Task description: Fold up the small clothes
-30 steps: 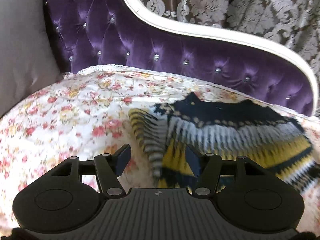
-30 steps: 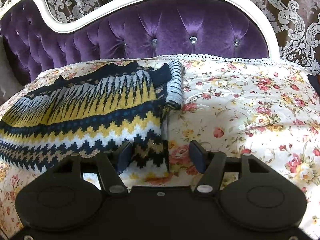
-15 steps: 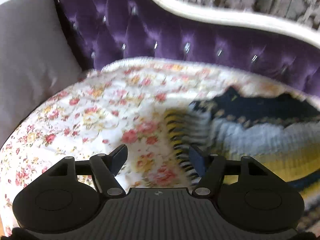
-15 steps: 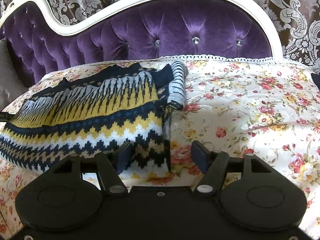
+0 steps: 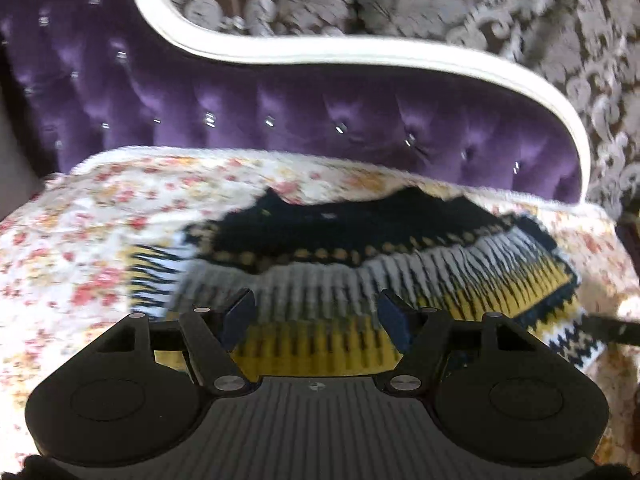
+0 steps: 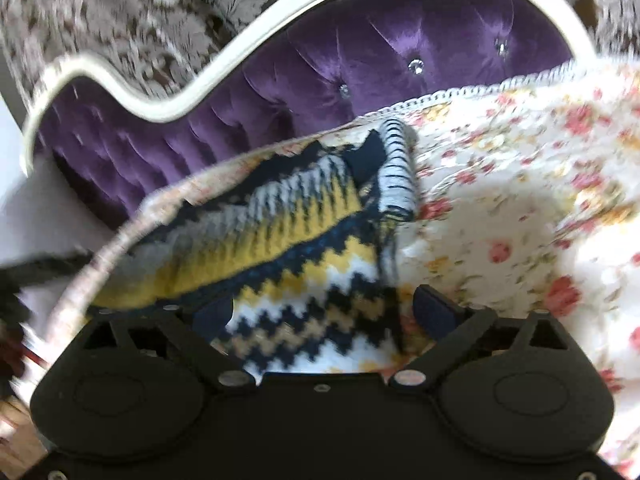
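Note:
A small knit sweater point(image 5: 360, 276) in navy, yellow, grey and white zigzags lies flat on the floral bedspread point(image 5: 92, 240). My left gripper point(image 5: 316, 316) is open and empty, hovering over the sweater's lower middle. In the right wrist view the sweater point(image 6: 280, 232) lies with a striped sleeve point(image 6: 396, 176) folded in along its right edge. My right gripper point(image 6: 324, 310) is open and empty, just above the sweater's lower right corner. Both views are motion-blurred.
A purple tufted headboard point(image 5: 320, 112) with a white frame point(image 5: 360, 52) rises behind the spread, patterned curtain behind it. Floral spread extends to the right of the sweater point(image 6: 520, 220). A dark thin part point(image 5: 608, 328) shows at the left view's right edge.
My left gripper swung right, from the sweater's left sleeve edge to over its middle. My right gripper tilted and moved closer over the hem corner. Both stayed open.

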A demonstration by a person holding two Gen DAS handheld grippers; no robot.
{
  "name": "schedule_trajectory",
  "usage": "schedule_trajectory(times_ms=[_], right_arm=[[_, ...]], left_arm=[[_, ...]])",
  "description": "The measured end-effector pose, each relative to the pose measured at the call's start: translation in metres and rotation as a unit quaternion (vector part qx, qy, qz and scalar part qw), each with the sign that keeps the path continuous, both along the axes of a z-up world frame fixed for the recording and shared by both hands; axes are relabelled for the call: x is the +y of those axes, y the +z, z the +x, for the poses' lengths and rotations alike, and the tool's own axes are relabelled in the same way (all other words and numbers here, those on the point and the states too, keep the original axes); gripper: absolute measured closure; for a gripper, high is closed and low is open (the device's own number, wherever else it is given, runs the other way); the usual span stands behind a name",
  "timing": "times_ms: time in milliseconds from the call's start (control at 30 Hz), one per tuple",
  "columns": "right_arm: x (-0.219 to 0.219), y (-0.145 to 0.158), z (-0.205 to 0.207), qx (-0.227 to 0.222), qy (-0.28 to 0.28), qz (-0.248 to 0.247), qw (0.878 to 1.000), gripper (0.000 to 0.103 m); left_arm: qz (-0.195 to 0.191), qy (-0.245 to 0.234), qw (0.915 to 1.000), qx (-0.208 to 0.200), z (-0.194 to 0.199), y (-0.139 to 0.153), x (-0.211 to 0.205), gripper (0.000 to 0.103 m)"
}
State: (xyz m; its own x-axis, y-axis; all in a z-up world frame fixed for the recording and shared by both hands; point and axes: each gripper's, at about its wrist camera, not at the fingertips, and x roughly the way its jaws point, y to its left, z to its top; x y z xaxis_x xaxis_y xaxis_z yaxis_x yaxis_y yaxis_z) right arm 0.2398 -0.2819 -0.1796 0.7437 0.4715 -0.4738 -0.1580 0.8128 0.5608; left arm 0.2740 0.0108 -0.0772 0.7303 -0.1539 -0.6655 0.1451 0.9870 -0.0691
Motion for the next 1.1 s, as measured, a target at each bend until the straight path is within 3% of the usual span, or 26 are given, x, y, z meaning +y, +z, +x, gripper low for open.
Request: schedule_trajectory(times_ms=[167, 333, 467, 633, 1100], right_arm=[[-0.01, -0.008, 0.012, -0.01, 0.011, 0.071, 0.997, 0.004], [-0.006, -0.006, 0.024, -0.019, 0.039, 0.063, 0.997, 0.0], [-0.002, -0.006, 0.03, -0.026, 0.05, 0.055, 0.997, 0.0], [-0.002, -0.008, 0.027, -0.041, 0.051, 0.055, 0.996, 0.0], [0.001, -0.01, 0.06, -0.055, 0.073, 0.107, 0.99, 0.0]], left_arm=[[0.011, -0.007, 0.9989, 0.046, 0.023, -0.028, -0.016, 0.037], [0.03, 0.001, 0.9984, 0.047, 0.04, -0.037, -0.023, 0.033], [0.051, -0.004, 0.9973, 0.053, 0.054, -0.04, -0.029, 0.023], [0.045, -0.001, 0.9967, 0.068, 0.068, -0.043, -0.032, 0.015], [0.034, 0.002, 0.9975, 0.061, 0.065, -0.045, -0.031, 0.015]])
